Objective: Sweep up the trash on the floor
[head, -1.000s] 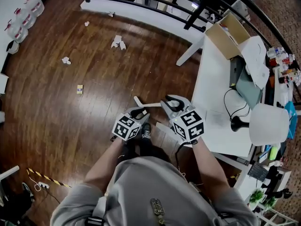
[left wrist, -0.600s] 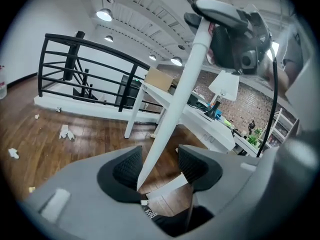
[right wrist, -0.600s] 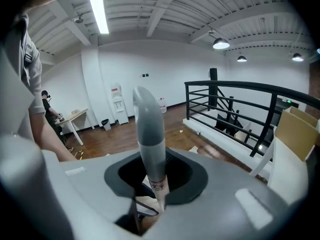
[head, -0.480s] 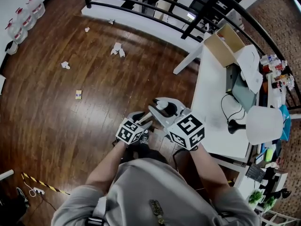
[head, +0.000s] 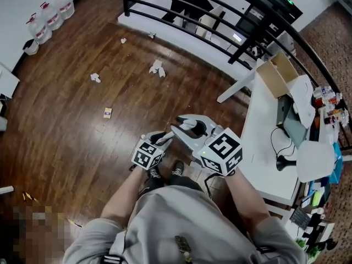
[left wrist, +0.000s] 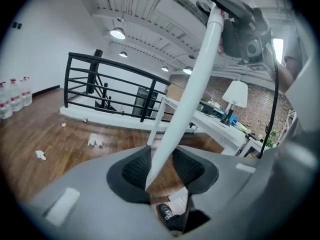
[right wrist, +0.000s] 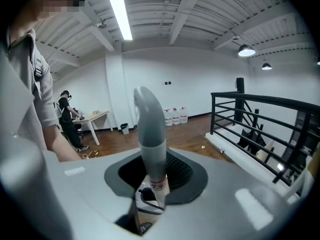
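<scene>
A white pole [left wrist: 195, 79] with a grey grip [right wrist: 150, 129] at its top runs between my two grippers; its lower end is hidden. My right gripper [right wrist: 152, 169] is shut on the grey grip, held high in front of me [head: 184, 125]. My left gripper [left wrist: 161, 156] sits lower on the pole [head: 163, 139]; its jaws have just been closing and the pads touch both sides of the pole. Crumpled paper [head: 157, 67] lies on the wooden floor ahead, with another scrap [head: 95, 77] and a small yellow box [head: 108, 113] to the left.
A black railing [head: 220, 15] bounds the far side. A white table [head: 264, 142] with a cardboard box [head: 278, 73] stands on the right, next to a white chair [head: 316, 161]. Water bottles [head: 49, 15] line the far left wall. A person [right wrist: 67, 114] stands at a distant desk.
The right gripper has risen with the grey grip and the pole stands steeper. The left gripper has moved along the pole, away from the right one. The paper scraps have not moved.
</scene>
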Available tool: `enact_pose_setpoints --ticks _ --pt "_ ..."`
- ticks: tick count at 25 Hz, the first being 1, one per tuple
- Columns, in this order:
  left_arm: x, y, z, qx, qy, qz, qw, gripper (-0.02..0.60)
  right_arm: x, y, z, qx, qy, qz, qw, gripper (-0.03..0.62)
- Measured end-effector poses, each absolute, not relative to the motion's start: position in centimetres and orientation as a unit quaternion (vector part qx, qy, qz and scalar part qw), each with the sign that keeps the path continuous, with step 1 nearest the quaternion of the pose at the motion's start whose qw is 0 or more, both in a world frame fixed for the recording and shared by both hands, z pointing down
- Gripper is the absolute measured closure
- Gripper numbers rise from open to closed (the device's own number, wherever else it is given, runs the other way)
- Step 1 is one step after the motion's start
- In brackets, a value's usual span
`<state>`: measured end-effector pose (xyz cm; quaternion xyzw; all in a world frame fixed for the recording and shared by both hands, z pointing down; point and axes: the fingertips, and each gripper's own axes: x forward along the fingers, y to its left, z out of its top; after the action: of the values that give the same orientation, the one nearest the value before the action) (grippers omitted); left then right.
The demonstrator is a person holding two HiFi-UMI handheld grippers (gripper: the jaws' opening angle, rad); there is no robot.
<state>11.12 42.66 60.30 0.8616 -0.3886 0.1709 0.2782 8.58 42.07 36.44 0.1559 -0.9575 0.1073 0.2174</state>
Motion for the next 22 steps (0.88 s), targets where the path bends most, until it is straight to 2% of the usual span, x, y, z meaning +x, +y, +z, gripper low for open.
enact_pose_setpoints --ticks 8,22 --pt "0.8 42.9 59.8 0.827 -0.459 0.184 0.267 0.437 1.6 42.6 36.4 0.102 -0.967 0.100 0.211 0.513" --pt "-9.7 35.9 60.9 0.763 -0.530 0.230 0.289 0.437 -6.6 33.7 37.9 0.013 -0.978 0.120 0.169 0.511"
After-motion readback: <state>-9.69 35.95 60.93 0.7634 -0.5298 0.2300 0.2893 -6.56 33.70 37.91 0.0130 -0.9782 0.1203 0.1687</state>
